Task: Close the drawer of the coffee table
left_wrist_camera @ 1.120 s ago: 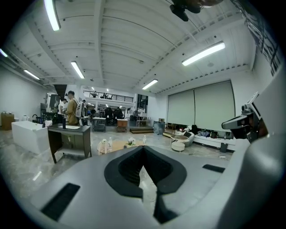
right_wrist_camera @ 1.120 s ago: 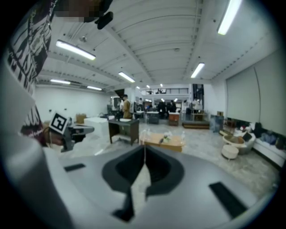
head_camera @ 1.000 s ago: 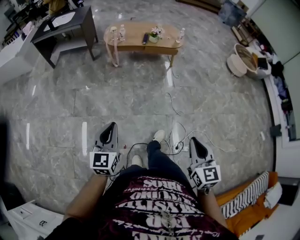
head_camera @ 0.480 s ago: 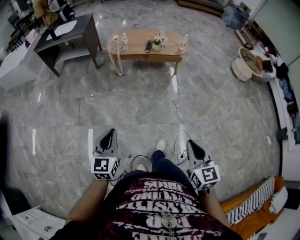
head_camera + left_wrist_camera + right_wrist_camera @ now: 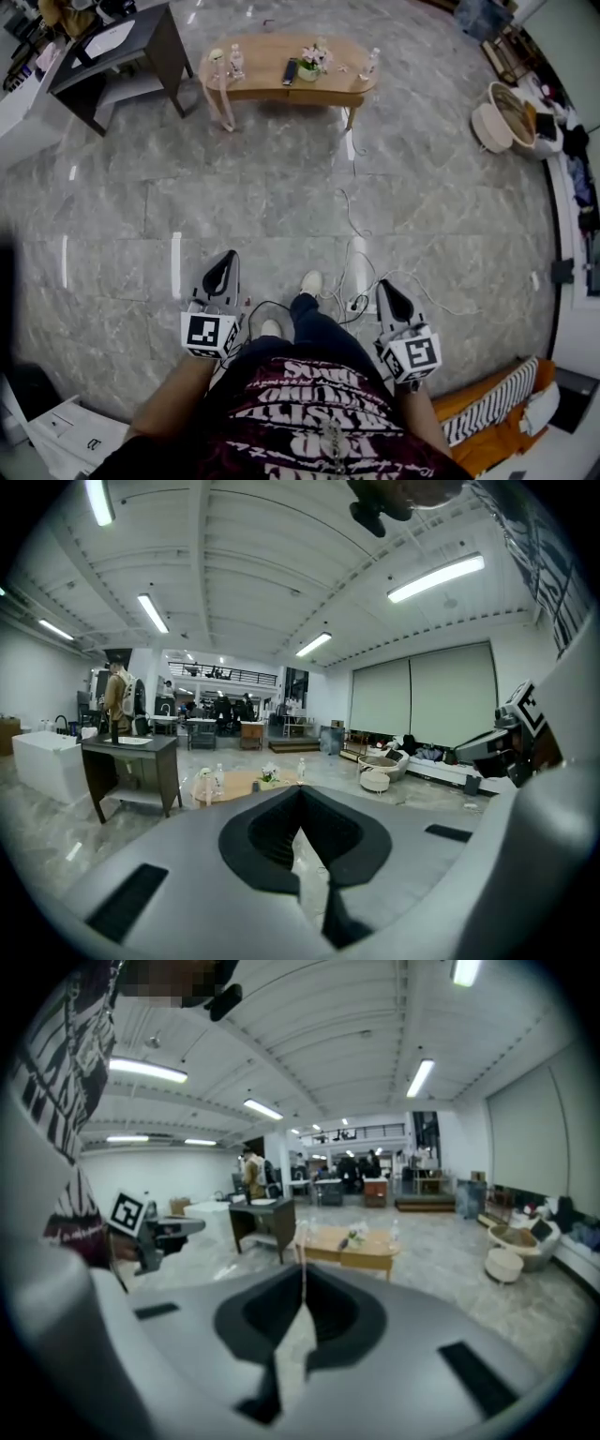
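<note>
Grey marble floor (image 5: 281, 197) fills the head view.

- 8 o'clock, bottom corner: white box (image 5: 66, 433).
- 11 o'clock: dark desk (image 5: 122, 42), well apart from both grippers.
- 7 o'clock: left gripper (image 5: 228, 258), just left of the person's leg (image 5: 314, 323). Marker cube faces the camera and the tip points to 12. In its own view the jaws are clenched, tips meeting, nothing between them.
- 12 o'clock, near the top edge: wooden coffee table (image 5: 272, 86), well apart from both grippers with open floor between.
  - On top, left to right: a clear bottle (image 5: 236, 62), a dark remote (image 5: 291, 73), a small flower pot (image 5: 309, 67), 1 more bottle (image 5: 368, 64).
  - Both gripper views have the table dead ahead, just above the jaw tips, small and far off.
  - The drawer is too small in all 3 views, so I can't tell whether it sits in or out.
- 6 o'clock: loose cables (image 5: 349, 281) on the floor beside the person's pale shoe (image 5: 310, 280), running up toward the table.
- 5 o'clock: right gripper (image 5: 383, 287), just right of the leg, cube toward the camera, tip to 12. In its own view the jaws are clenched too, tips touching, nothing gripped.
- 2 o'clock: round woven baskets (image 5: 511, 117) against the wall side.
- 4 o'clock, bottom corner: orange cushion with a striped cover (image 5: 492, 412).

Neither gripper touches anything.
</note>
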The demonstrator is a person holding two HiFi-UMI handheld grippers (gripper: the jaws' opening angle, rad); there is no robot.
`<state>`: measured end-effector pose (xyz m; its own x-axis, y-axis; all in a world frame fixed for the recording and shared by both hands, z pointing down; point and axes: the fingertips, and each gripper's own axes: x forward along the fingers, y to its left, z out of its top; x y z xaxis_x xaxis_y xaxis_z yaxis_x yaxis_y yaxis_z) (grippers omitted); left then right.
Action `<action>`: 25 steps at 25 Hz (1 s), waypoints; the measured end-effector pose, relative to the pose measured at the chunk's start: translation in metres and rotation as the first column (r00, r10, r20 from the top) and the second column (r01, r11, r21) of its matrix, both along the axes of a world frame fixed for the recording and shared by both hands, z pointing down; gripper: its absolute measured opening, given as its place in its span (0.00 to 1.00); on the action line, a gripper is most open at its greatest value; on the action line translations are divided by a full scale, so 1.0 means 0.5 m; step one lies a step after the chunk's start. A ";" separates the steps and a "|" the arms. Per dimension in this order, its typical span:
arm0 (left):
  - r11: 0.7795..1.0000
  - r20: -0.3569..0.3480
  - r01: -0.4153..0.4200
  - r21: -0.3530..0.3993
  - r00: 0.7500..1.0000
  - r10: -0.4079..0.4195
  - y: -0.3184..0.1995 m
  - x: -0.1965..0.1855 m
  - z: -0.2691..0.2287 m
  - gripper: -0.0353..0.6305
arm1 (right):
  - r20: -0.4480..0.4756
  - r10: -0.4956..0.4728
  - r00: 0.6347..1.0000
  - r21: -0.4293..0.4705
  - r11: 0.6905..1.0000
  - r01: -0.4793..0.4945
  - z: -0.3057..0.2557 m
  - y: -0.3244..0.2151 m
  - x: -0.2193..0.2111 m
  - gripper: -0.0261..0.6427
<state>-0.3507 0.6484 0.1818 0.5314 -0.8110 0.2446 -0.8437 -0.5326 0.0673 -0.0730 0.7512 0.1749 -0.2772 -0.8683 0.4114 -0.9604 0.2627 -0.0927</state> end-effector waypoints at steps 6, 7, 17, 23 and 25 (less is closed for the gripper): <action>0.997 0.031 0.050 -0.056 0.998 -0.048 -0.066 0.021 0.025 0.09 | 0.057 0.001 0.998 -0.058 0.998 0.002 0.055 -0.083 0.049 0.09; 0.997 0.038 0.056 -0.059 0.998 -0.054 -0.077 0.023 0.029 0.09 | 0.061 -0.006 0.998 -0.064 0.998 0.010 0.061 -0.096 0.053 0.09; 0.991 0.068 0.130 -0.043 0.990 -0.127 -0.149 0.071 0.010 0.09 | 0.088 -0.115 0.989 -0.047 0.992 0.119 0.069 -0.220 0.095 0.09; 0.990 0.064 0.139 -0.025 0.988 -0.137 -0.204 0.130 -0.027 0.09 | 0.058 -0.176 0.983 0.022 0.984 0.175 0.033 -0.284 0.127 0.09; 0.994 0.062 0.113 0.013 0.992 -0.113 -0.219 0.152 -0.056 0.09 | 0.058 -0.174 0.983 0.045 0.984 0.171 0.018 -0.303 0.132 0.09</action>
